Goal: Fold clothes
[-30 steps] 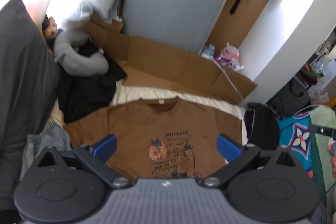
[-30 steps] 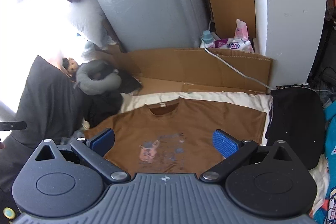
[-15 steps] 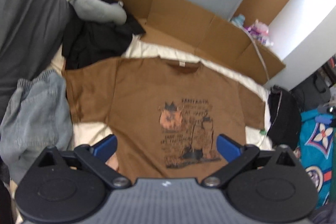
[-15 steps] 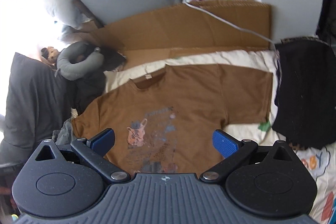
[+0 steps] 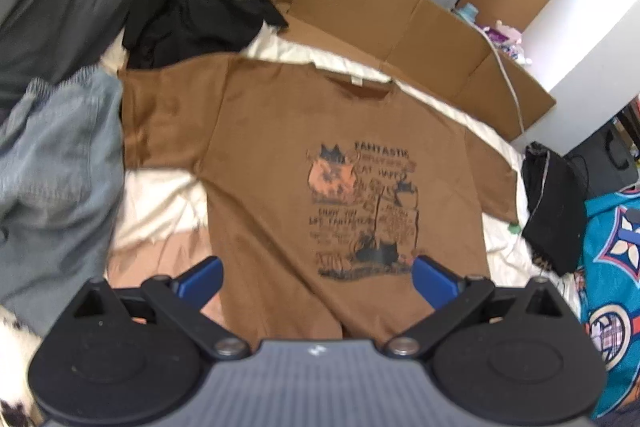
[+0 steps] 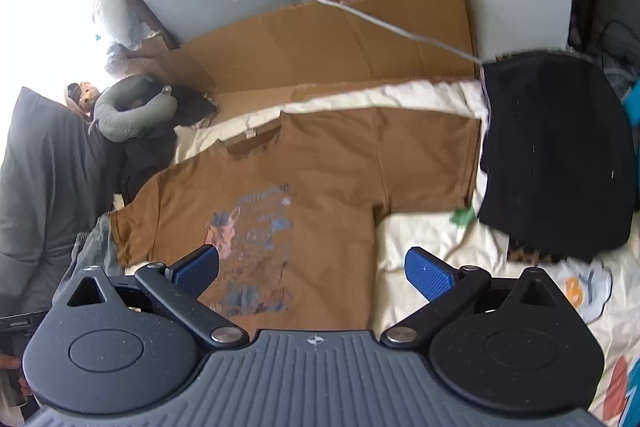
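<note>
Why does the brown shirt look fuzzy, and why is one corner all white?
Left wrist view: the brown printed T-shirt and the faded blue jeans look smeared, probably motion blur. Right wrist view: bright glare at upper left whites out detail beside the grey neck pillow; the fisheye bends straight edges.

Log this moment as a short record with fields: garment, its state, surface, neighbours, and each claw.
garment: brown T-shirt with a cartoon print on the chest
state: spread flat, front up, both sleeves out, not yet folded
surface: cream sheet on a bed
neighbours: jeans by one sleeve; black garment by the other sleeve; cardboard beyond the collar
left claw: open, empty, above the shirt's lower part
right claw: open, empty, over the shirt's hem side
</note>
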